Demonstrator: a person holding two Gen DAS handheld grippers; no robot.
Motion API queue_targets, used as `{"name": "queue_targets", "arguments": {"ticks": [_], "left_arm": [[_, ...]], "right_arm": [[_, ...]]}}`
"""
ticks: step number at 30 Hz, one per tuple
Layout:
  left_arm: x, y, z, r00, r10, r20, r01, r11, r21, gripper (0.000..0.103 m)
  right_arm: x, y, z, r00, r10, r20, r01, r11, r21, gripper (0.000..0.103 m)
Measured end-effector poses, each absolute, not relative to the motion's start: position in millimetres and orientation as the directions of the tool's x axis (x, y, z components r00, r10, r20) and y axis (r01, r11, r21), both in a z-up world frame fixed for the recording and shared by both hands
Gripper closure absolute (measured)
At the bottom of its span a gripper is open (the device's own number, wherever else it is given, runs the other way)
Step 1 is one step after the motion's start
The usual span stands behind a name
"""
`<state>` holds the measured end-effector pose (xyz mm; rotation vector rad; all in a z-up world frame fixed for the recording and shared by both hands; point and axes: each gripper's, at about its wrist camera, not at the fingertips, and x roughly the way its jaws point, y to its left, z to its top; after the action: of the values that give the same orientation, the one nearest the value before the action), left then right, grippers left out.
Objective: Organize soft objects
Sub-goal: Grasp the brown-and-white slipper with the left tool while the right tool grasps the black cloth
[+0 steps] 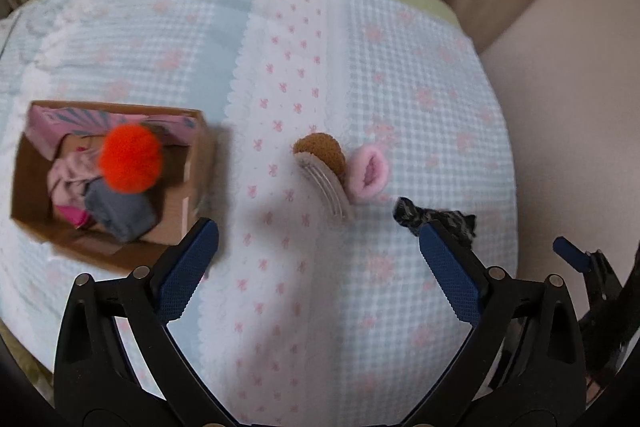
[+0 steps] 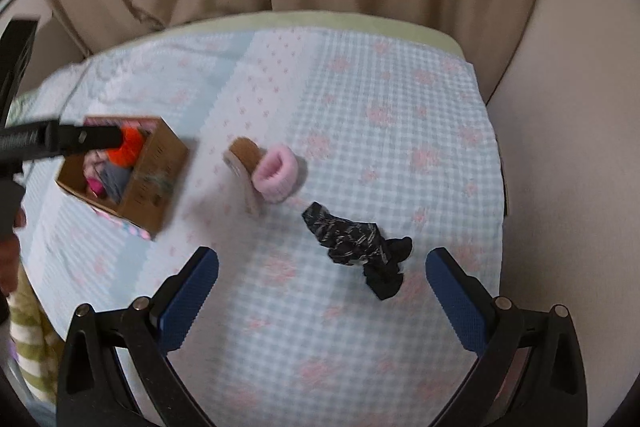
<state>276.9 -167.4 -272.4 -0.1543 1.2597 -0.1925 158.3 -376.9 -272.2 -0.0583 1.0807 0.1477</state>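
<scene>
A checked quilt (image 2: 360, 155) bears a cardboard box (image 2: 156, 179) at nine o'clock, its orange pompom (image 1: 130, 159) inside. A pink slipper (image 2: 276, 175) lies centrally, a black scrunchie (image 2: 356, 247) at five o'clock. Left gripper (image 1: 318, 263) and right gripper (image 2: 322, 291) both gape wide, empty.

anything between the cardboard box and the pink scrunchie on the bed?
Yes: a brown fuzzy hair comb lies between the cardboard box and the pink scrunchie, touching the scrunchie. Between box and comb, only bare bedspread. Both wrist views show it.
</scene>
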Motion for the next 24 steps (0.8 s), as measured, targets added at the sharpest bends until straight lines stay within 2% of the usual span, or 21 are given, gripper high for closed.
{"name": "queue_targets", "arguments": {"ticks": [8,11,13,17,21,24], "left_arm": [[336,-188,-353,0.201,-0.222,-0.954,0.026,0.975,-0.221,0.008],[351,-194,-382,0.174,-0.213,-0.961,0.026,0.977,-0.212,0.017],[361,-196,-400,0.161,-0.215,-0.963,0.017,0.976,-0.215,0.018],[374,-199,-427,0.141,-0.214,-0.967,0.002,0.976,-0.216,0.019],[380,-202,-446,0.125,-0.222,-0.967,-0.012,0.974,-0.226,0.024],[383,-207,-455,0.123,-0.245,-0.962,-0.006,0.969,-0.248,0.033]], "right_arm": [[201,-376,-332,0.387,0.074,-0.919,-0.245,0.969,-0.026,0.002],[216,-376,-356,0.354,0.078,-0.932,-0.273,0.962,-0.024,0.005],[225,-375,-375,0.334,0.074,-0.94,-0.288,0.957,-0.027,0.005],[238,-369,-411,0.283,0.083,-0.955,-0.329,0.944,-0.015,0.017],[244,-361,-438,0.256,0.061,-0.965,-0.374,0.927,-0.04,0.017],[248,-359,-447,0.253,0.047,-0.966,-0.395,0.917,-0.059,0.02]]}}
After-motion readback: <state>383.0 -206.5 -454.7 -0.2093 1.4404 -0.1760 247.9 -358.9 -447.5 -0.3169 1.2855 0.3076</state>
